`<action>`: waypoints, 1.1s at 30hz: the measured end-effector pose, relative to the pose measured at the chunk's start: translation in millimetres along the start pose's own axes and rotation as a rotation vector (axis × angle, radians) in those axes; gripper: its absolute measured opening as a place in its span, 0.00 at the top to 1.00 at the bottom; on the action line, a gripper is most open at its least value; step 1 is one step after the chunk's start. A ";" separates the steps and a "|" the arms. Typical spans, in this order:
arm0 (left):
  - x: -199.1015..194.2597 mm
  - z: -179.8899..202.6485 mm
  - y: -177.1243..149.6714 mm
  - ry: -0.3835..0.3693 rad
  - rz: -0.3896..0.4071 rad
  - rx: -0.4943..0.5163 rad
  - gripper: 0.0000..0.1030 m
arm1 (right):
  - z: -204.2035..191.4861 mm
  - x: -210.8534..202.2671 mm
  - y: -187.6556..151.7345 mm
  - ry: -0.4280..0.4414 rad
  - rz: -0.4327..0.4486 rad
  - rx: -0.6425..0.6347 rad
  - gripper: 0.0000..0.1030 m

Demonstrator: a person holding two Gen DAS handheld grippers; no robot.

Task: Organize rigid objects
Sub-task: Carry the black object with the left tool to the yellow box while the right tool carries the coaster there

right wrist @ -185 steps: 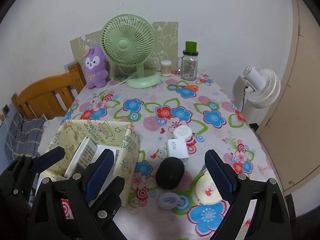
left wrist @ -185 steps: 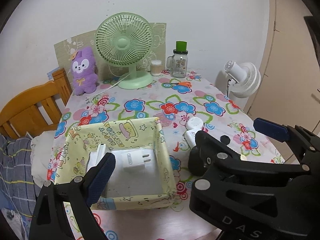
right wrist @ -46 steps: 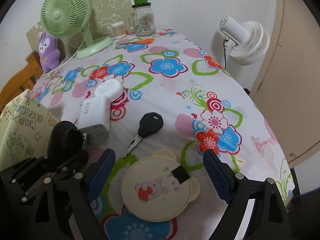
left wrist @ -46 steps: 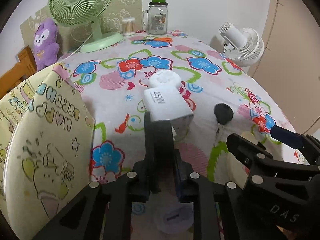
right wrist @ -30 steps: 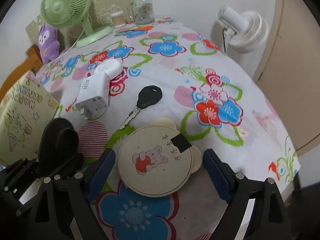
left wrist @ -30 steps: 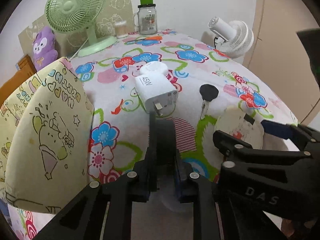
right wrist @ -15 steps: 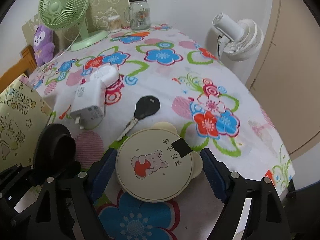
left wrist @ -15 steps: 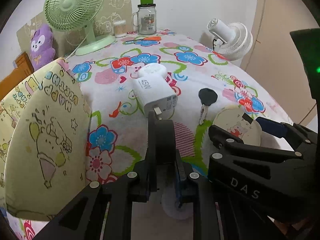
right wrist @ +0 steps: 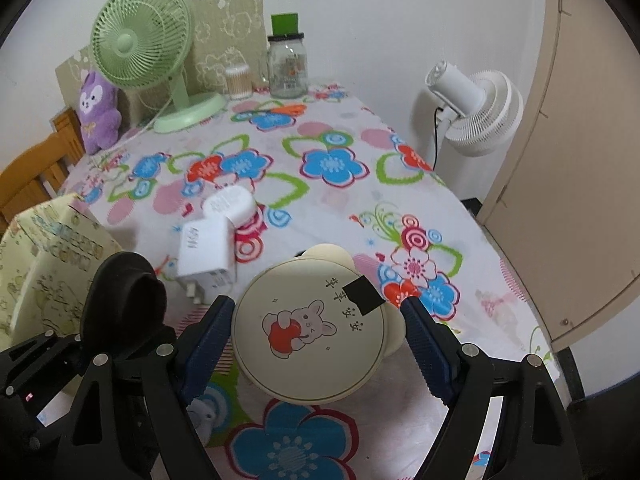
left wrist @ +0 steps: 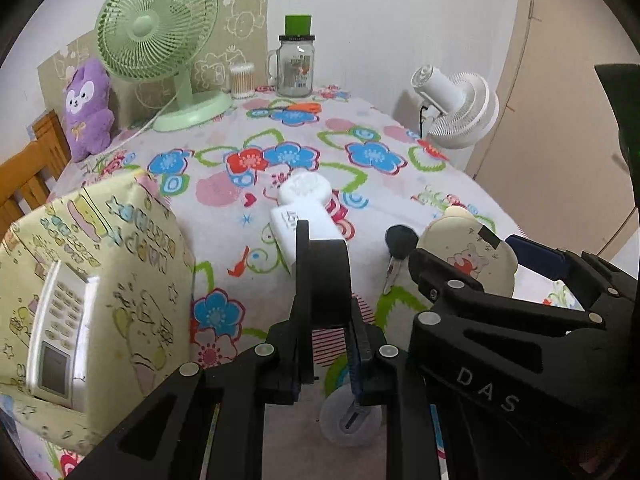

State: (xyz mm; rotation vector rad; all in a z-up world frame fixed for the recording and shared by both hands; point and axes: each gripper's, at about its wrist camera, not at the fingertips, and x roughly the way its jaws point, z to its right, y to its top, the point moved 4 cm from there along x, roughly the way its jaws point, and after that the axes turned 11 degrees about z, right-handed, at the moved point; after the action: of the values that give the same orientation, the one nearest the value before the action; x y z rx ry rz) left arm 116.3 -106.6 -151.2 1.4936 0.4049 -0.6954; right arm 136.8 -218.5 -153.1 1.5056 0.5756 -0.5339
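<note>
**Left of both claws: the fabric bin**

Your left gripper [left wrist: 326,344] clamps the black disc [left wrist: 326,280] edge-up; your right gripper [right wrist: 318,342] grips the round bear box [right wrist: 310,330], lifted off the table. The fabric bin [left wrist: 132,264] sits nearer your left hand.

The right gripper [right wrist: 316,332] clamps a round cream case [right wrist: 312,330] with a bear picture, lifted off the floral tablecloth [right wrist: 340,208]. At left, the left gripper [right wrist: 120,312] pinches a black disc [right wrist: 124,292]. A white charger [right wrist: 206,252] lies behind.
</note>
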 end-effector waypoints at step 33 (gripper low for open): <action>-73.6 -35.7 42.7 -0.003 0.121 -0.038 0.84 | -48.7 -78.2 55.6 0.054 0.152 -0.033 0.17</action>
State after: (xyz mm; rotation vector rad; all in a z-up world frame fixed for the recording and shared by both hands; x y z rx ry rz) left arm 94.9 -61.6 -73.6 1.4686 0.3209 -0.5911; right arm 112.5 -171.8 -59.2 1.5221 0.5047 -0.3650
